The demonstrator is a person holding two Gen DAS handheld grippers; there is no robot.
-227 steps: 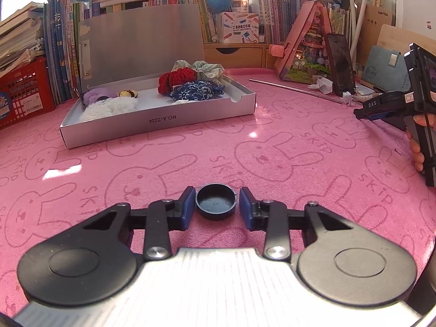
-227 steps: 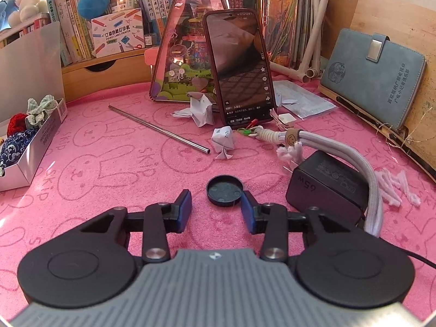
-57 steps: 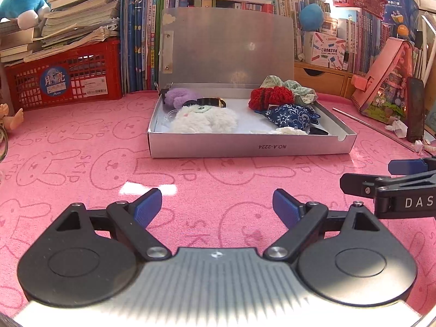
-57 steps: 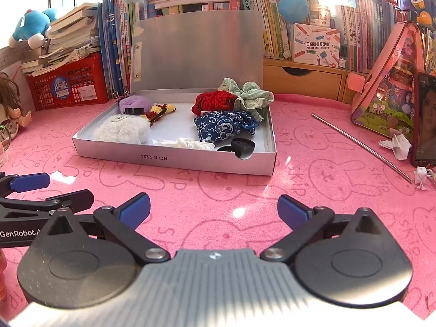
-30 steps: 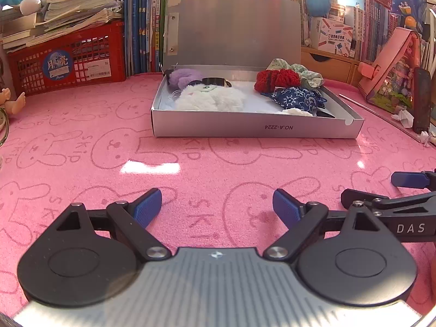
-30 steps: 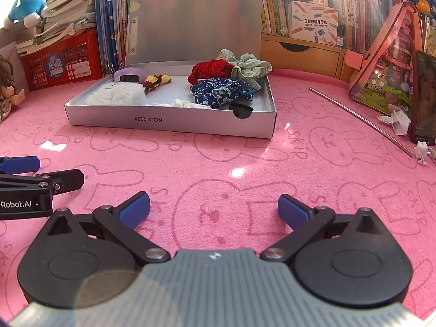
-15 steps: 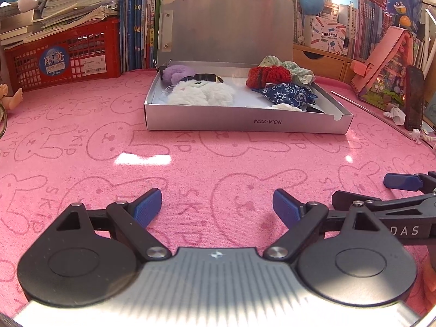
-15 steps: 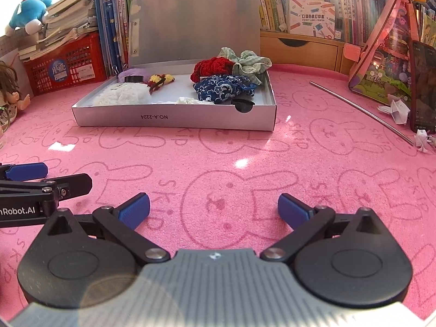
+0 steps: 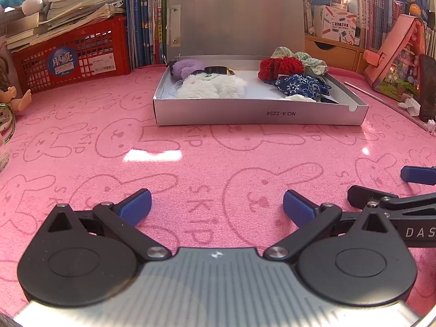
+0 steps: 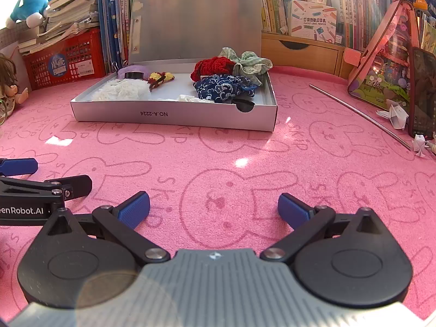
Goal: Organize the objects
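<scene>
An open silver box (image 9: 259,114) (image 10: 174,114) lies ahead on the pink cloth with its lid upright. It holds a white fluffy toy (image 9: 212,87), a purple plush (image 9: 188,66), a red scrunchie (image 9: 280,66), a blue patterned pouch (image 9: 299,87), a green scrunchie (image 10: 245,62) and a black cap (image 10: 242,103) at its front right corner. My left gripper (image 9: 216,201) hovers over bare cloth, jaws opening, nothing between them. My right gripper (image 10: 214,203) stands open and empty beside it, also over bare cloth.
A red basket (image 9: 70,57) under stacked books and a doll (image 10: 8,81) stand at the left. A metal straw (image 10: 359,114), folded paper (image 10: 395,114), a phone (image 10: 423,92) and a pink house model (image 10: 387,54) are at the right. Bookshelves line the back.
Seconds ago each gripper stood around a black cap on the cloth; now both are empty and back from the box. The left jaws stand slightly wider than half a second ago.
</scene>
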